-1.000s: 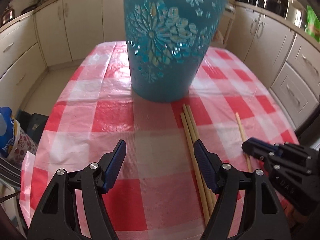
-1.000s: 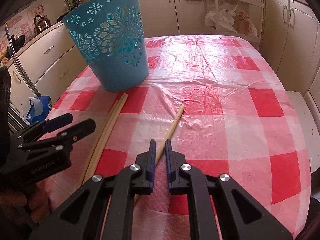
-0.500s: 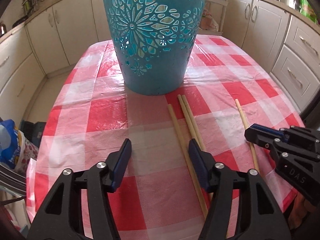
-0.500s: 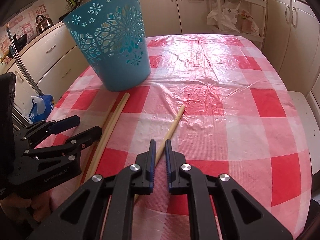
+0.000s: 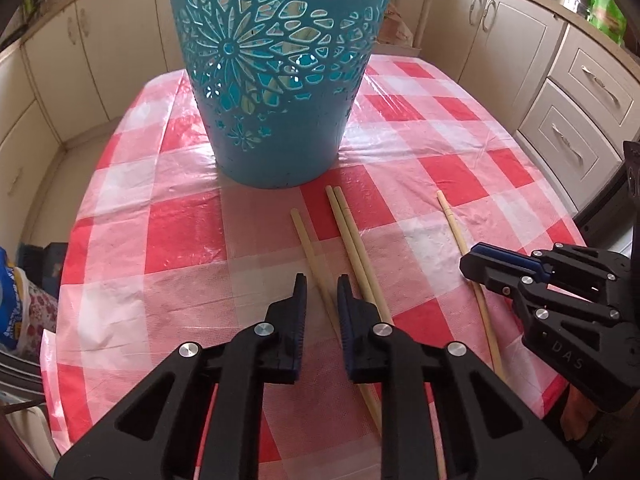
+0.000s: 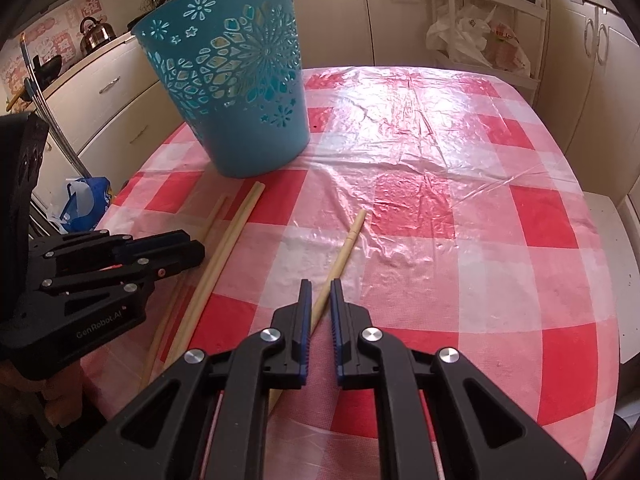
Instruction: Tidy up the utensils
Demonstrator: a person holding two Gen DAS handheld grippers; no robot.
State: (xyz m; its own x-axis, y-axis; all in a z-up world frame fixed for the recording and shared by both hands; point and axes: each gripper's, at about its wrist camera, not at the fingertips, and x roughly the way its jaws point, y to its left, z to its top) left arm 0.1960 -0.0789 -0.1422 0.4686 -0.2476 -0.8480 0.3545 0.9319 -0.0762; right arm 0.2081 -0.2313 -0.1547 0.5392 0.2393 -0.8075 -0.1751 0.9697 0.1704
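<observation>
**Four chopsticks down, two grips that could each go wrong**

Four chopsticks lie on the checked tablecloth (image 5: pixel 180 216) in front of the blue cut-out basket (image 5: pixel 276 80): a lone stick (image 5: pixel 308 248), a touching pair (image 5: pixel 352 232) just beside it, and a single stick (image 6: pixel 344 252) well apart on the right.

The left gripper (image 5: pixel 322 300) is closing w/ the lone stick running between its jaws; the pads aren't pressing it yet. The pair sits just beside the right-hand pad (easy to snag), so a slightly off squeeze could nudge or roll them.

The right gripper (image 6: pixel 319 300) is nearly shut, the single stick passing between the pads; can't tell if it's truly pinched. If the hold is loose or far off-centre, the stick may swivel or slip on lifting, and miss the basket rim.
</observation>
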